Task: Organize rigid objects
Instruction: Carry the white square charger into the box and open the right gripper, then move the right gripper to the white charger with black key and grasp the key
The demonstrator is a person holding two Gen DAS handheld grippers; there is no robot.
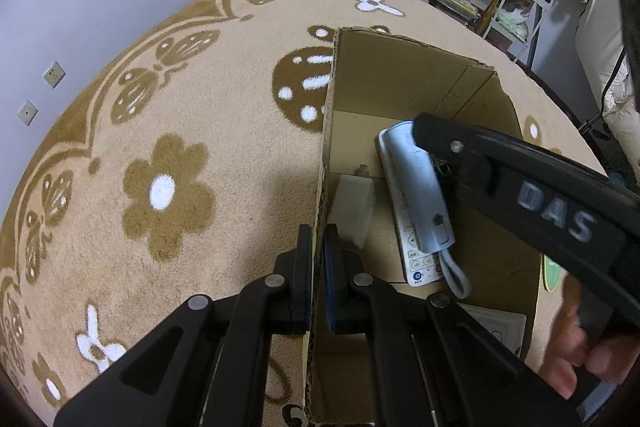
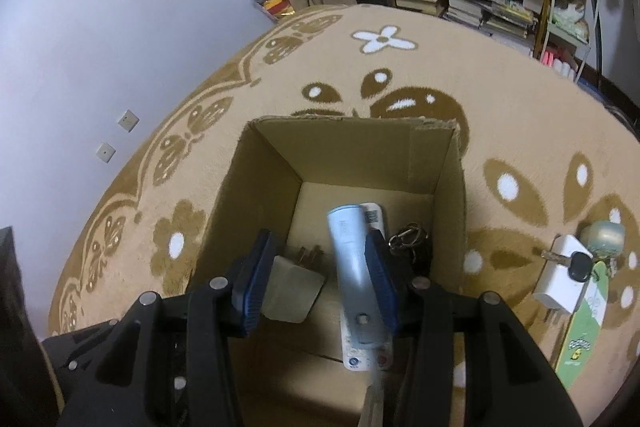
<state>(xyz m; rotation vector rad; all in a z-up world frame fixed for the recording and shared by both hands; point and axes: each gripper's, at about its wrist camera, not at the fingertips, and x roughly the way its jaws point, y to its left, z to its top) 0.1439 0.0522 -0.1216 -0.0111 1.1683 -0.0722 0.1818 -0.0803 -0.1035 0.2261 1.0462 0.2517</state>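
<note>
**Left tongs pinch the box wall, right tongs over the open box**

The left gripper (image 1: 319, 279) is closed on the left wall of the cardboard box (image 1: 404, 67), one finger outside and one inside, so it holds the top edge. Left of the box the carpet (image 1: 168, 107) gives free room.

Inside the box, from left to right, lie a pale plug adapter (image 2: 294, 293), a white remote control (image 2: 362, 351) and dark keys (image 2: 412, 247). The floor of the box near the far wall is bare.

The right gripper (image 2: 320, 283) stands partly open above the box. A grey-blue cylinder (image 2: 348, 251) lies against its right finger only; whether it is held I cannot tell. Its long axis runs from the near side toward the far wall, and a strap hangs at the near end.

The right gripper's arm bears the letters "DAS".

On the carpet right of the box lie a white charger (image 2: 560, 287), a car key (image 2: 578, 267) and a green toy skateboard (image 2: 584, 323).
</note>
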